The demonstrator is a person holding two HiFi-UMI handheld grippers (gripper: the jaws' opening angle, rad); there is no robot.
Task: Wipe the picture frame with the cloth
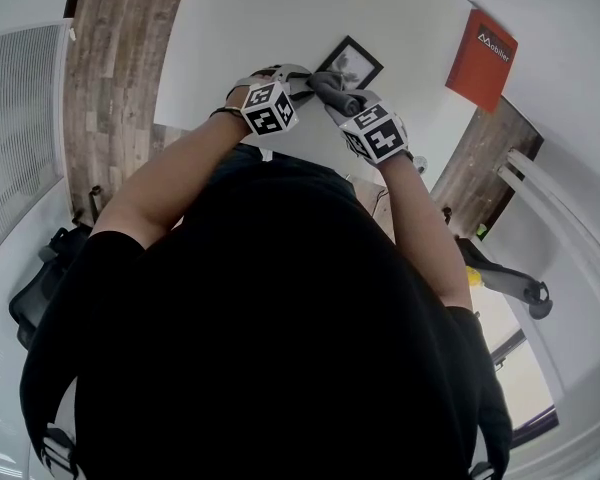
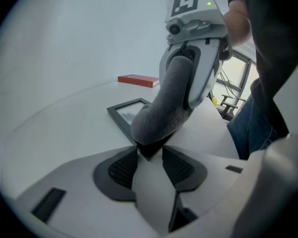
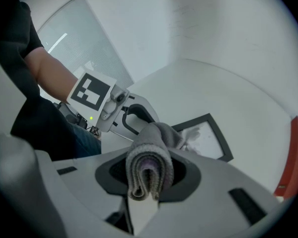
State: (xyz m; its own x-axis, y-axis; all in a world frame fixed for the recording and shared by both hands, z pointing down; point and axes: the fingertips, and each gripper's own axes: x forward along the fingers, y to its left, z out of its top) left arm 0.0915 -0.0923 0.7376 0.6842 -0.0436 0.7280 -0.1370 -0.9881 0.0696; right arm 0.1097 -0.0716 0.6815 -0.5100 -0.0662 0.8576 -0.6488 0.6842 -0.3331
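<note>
Picture frame [image 1: 352, 63]: black, rectangular, with a pale print under glass. It lies on the white table [image 1: 240, 38] just ahead of both my hands. In the left gripper view the frame [image 2: 124, 114] runs away from me, and its near corner sits between my jaws.

Left gripper [image 2: 150, 155]: my two dark ribbed pads [image 2: 121, 168] are clenched on that near corner, one on each side, pinning the frame. The jaws stand fairly wide apart around it.

Cloth [image 3: 149, 167]: grey, folded into a thick roll. My right gripper [image 3: 150, 177] grasps it tightly, with the folded end bulging out toward the camera. The far end of the cloth [image 2: 164, 108] comes down onto the frame beside the pinned corner and covers part of the glass and the near rail. In the right gripper view the cloth also hides that near part of the frame [image 3: 208, 138].

Surroundings: a red book [image 1: 480, 58] lies flat on the table, well apart from the frame and beyond it. Wood-pattern floor [image 1: 110, 68] shows past the table's left edge.

Obstruction: in the head view my black-shirted torso [image 1: 280, 318] fills the lower half. The two marker cubes hide much of the jaws there.
</note>
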